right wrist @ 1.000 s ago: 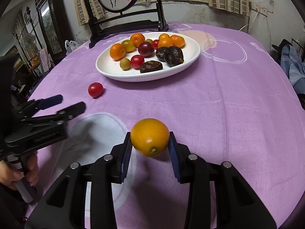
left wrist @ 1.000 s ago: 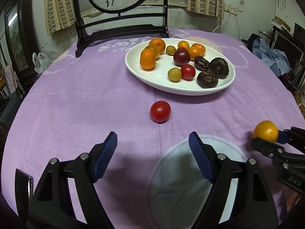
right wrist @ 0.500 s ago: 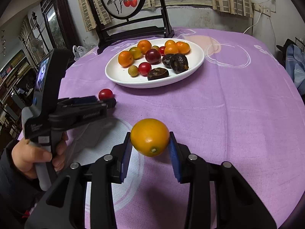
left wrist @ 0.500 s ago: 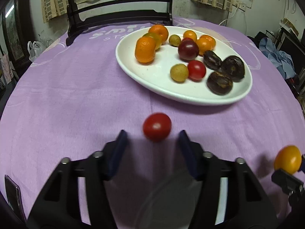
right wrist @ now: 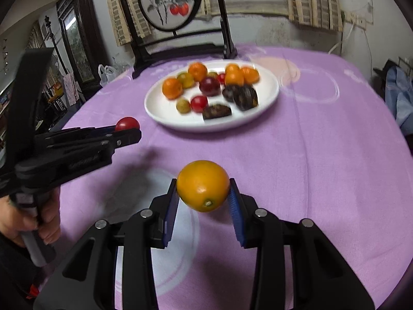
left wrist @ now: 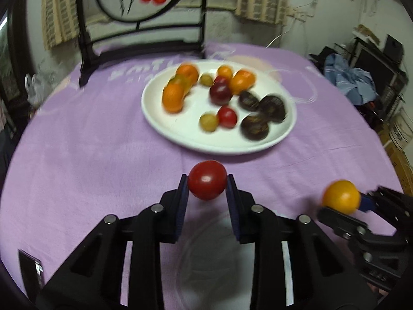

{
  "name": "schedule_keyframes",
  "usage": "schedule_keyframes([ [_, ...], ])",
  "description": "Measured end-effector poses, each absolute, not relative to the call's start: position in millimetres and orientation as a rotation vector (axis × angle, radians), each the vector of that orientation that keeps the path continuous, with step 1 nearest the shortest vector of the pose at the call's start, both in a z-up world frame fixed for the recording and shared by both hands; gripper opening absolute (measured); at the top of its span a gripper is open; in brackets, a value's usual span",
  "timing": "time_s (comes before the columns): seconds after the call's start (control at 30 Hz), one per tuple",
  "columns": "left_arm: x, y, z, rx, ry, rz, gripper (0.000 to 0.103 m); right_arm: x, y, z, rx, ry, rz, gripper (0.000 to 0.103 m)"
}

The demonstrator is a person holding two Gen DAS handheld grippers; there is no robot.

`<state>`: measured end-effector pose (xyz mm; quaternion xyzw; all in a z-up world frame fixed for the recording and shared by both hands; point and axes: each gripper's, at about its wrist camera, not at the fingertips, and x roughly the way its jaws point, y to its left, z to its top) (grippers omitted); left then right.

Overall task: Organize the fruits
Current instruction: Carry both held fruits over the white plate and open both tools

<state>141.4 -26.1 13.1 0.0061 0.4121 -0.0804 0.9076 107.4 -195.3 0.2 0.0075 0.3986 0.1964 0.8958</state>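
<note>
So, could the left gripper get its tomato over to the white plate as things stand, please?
Probably yes. The left gripper is shut on the red tomato, and only bare purple cloth lies between it and the white plate; the right gripper sits off to the side.

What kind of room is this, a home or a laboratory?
Probably a lived-in home: a round table under a purple cloth, a dark wooden chair with a painted round panel, and a white oval plate of mixed fruit.

Red tomato (left wrist: 207, 180) gripped aloft, orange citrus (right wrist: 203, 185) gripped, white plate (left wrist: 165, 124) of fruit
</note>
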Motion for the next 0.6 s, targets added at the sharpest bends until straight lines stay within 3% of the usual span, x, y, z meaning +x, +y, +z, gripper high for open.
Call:
schedule_keyframes([
  [0.23,167,-32,38,0.032,0.803,-0.149,0.029,152,-177,36,-0.066,0.728,0.385,0.038],
  [0.6,238,-21,11,-0.001,0.869,-0.065,0.030,224,-154,4,-0.057,0.792,0.374,0.038],
])
